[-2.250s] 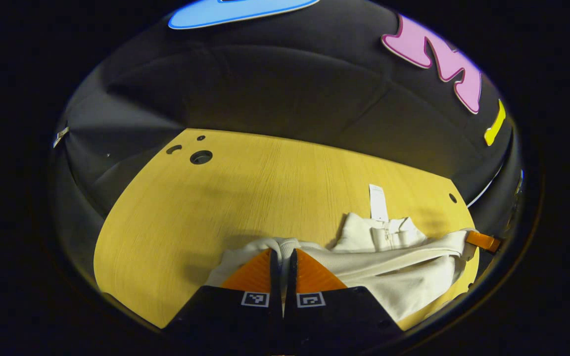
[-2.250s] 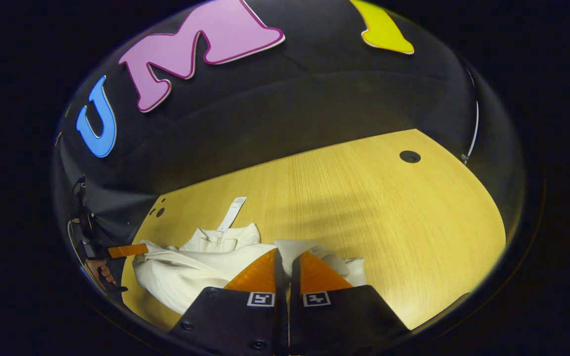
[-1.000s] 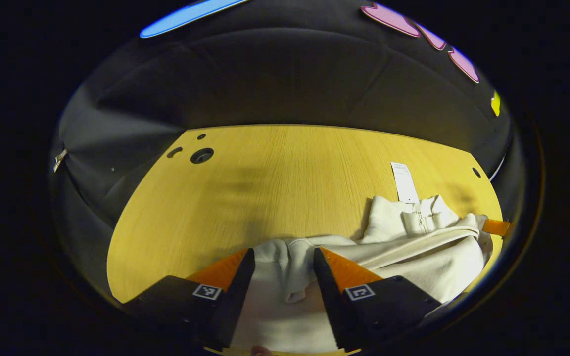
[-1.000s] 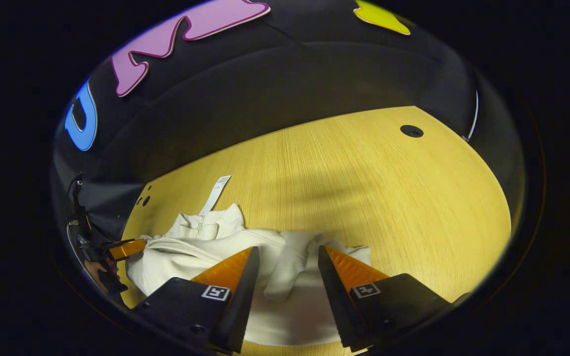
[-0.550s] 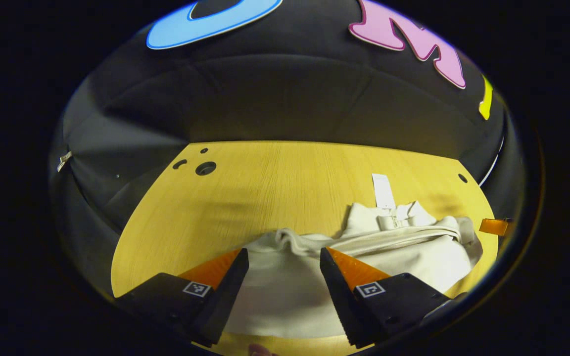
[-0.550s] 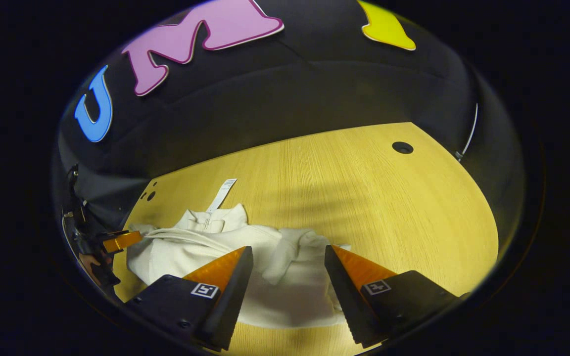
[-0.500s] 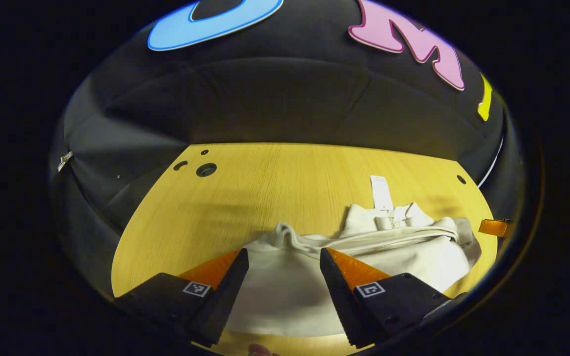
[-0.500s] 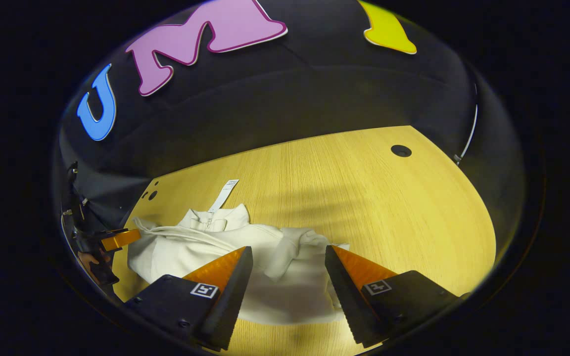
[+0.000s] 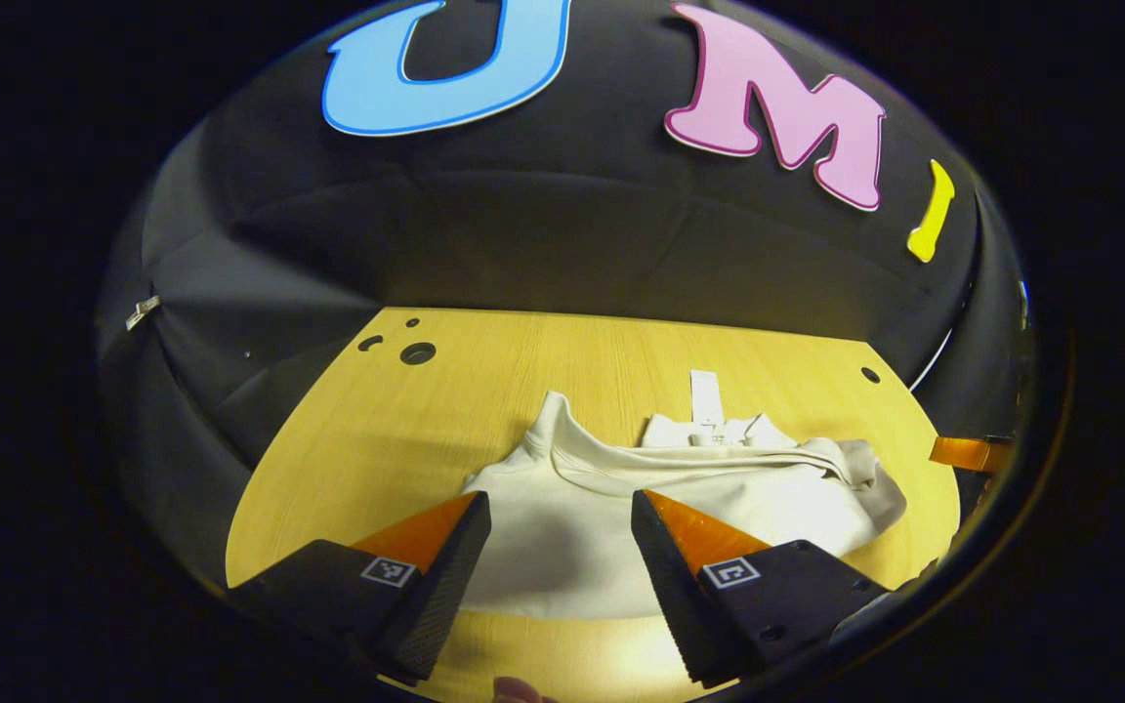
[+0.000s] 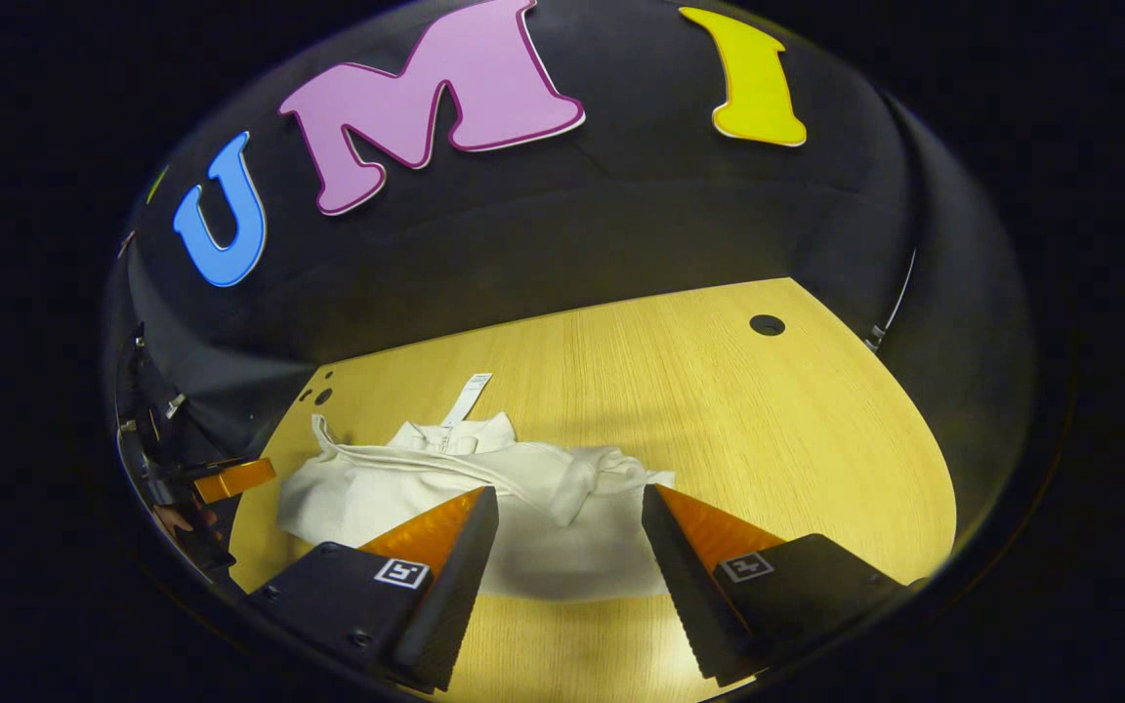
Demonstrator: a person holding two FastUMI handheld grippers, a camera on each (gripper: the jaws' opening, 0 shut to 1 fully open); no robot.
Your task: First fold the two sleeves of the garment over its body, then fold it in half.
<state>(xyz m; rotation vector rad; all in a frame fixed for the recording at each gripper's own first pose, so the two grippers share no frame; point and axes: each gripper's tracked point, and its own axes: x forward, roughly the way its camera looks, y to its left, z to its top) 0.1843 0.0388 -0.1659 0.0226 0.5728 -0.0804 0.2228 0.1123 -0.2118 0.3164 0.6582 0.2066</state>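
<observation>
We've got both tongs, left and right, spread wide and gripping nothing, hovering over the folded white garment on the tabletop.

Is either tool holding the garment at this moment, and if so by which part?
Nothing is held: the left tool and right tool are open above the garment.

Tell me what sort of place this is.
Likely a recording booth for folding practice: a light wooden table with cable holes, black cloth wall behind, one cream garment laid out.
</observation>
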